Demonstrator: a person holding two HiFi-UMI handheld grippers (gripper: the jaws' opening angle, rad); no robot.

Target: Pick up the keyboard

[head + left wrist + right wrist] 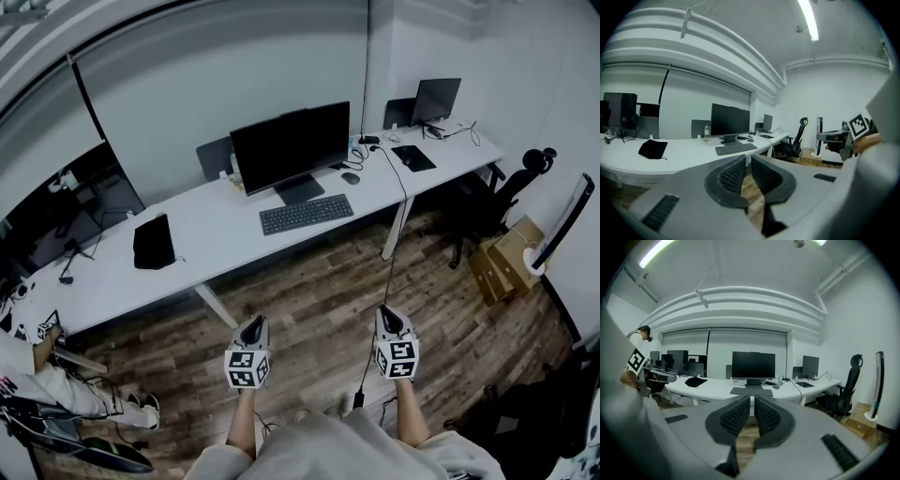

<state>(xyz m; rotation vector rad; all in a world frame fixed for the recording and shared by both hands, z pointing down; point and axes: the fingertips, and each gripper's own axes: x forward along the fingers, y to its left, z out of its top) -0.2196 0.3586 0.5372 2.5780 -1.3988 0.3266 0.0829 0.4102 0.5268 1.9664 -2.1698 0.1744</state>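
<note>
Though the fingers (734, 417) are together, the keyboard (307, 214) lies well ahead.

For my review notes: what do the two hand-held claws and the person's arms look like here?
The left claw and right claw are light grey shells that narrow toward the front. Each carries a cube of black-and-white square markers. Their pads are dark and ribbed, set in rounded dark jaws. The forearms are uncovered, and the person wears a light-coloured top.
</note>
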